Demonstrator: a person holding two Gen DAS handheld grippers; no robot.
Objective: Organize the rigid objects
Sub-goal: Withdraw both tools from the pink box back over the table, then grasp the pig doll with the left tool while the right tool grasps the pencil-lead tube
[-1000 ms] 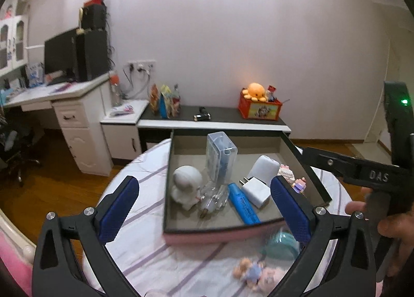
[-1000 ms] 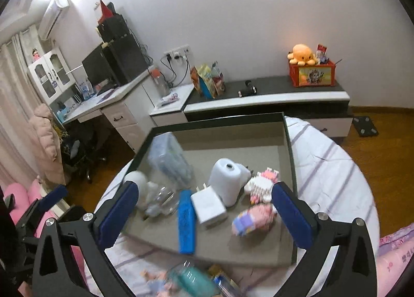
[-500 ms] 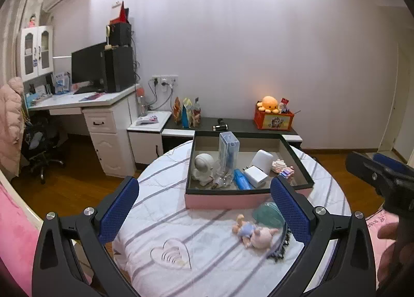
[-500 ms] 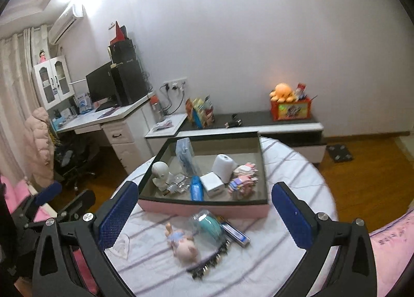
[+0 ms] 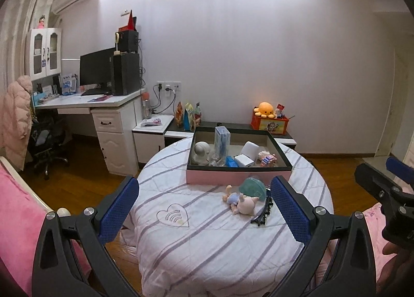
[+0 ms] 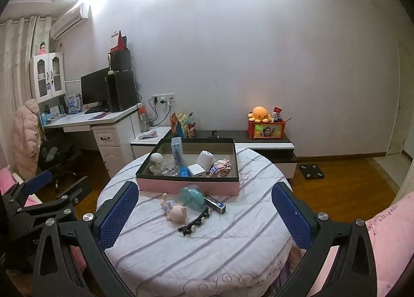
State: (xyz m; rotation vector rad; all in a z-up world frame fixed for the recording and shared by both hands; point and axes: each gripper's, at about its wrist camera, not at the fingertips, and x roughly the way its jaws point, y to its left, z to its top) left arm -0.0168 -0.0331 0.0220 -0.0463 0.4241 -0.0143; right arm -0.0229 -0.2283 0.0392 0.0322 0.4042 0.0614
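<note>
Well, I have both grippers held back from the round table [image 6: 196,253], empty, jaws wide: the left gripper [image 5: 204,209] and the right gripper [image 6: 204,211] each frame the table between blue pads. I judge the step in hand to be picking the next loose thing off the cloth and taking it to the box [image 6: 187,184], which stands on the far half of the table.

To do it well, I would pick one target and come down over it with the jaws straddling its narrow side, closing only once both pads are level with it. The doll looks rounded and likely to roll, so a grip across its body seems safest. The comb lies flat, so I expect to press the pads down to the cloth. I would lift clear of the box's near wall before lowering.

Counting left to right on the cloth, near the box: one doll [image 6: 174,210], one teal case [image 6: 192,198], one black comb [image 6: 195,223], one dark bar with a blue stripe [image 6: 214,203]. Four loose things.

Inside the box, left to right: one white figure [image 6: 156,161], one upright clear case [image 6: 176,153], some clear bits I cannot count, one blue marker [image 6: 184,171], one white plug [image 6: 196,170], one white cylinder [image 6: 205,158], and pink brick toys [image 6: 221,166], seemingly two.
</note>
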